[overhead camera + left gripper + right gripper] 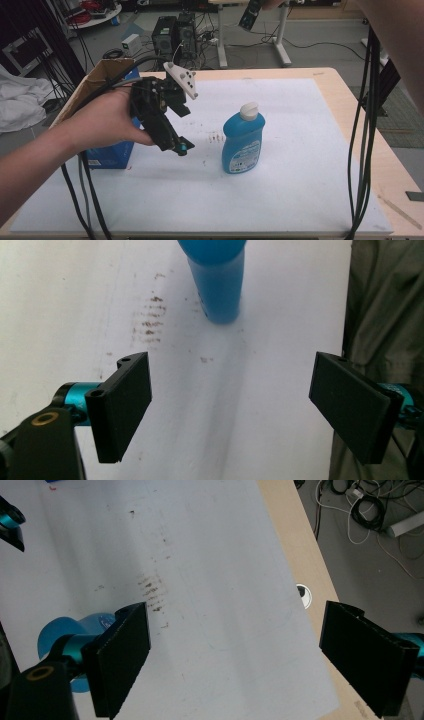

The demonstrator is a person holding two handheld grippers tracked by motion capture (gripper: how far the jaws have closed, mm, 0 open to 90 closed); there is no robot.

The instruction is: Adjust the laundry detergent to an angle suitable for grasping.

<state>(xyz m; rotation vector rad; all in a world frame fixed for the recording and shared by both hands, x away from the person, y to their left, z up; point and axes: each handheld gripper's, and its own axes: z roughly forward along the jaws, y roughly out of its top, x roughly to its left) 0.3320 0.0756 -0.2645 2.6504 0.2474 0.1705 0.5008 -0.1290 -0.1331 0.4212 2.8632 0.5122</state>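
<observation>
A blue bottle (243, 143) with a white cap (248, 110) stands upright near the middle of the white mat (300, 165). My left gripper (182, 127) is held in a hand just left of the bottle, above the mat, jaws wide apart and empty. In the left gripper view the bottle (217, 285) stands ahead, beyond the open left gripper (230, 390). The right gripper (235, 635) hangs high over the mat, open and empty. From there the bottle (57, 635) shows from above, partly behind the left-hand jaw.
A blue cardboard box (107, 152) with open flaps stands at the mat's left edge. Brown smudges (215, 136) mark the mat beside the bottle. Cables (367, 125) hang down at the right under a raised forearm (395, 35). The wooden table edge (300, 555) borders the mat.
</observation>
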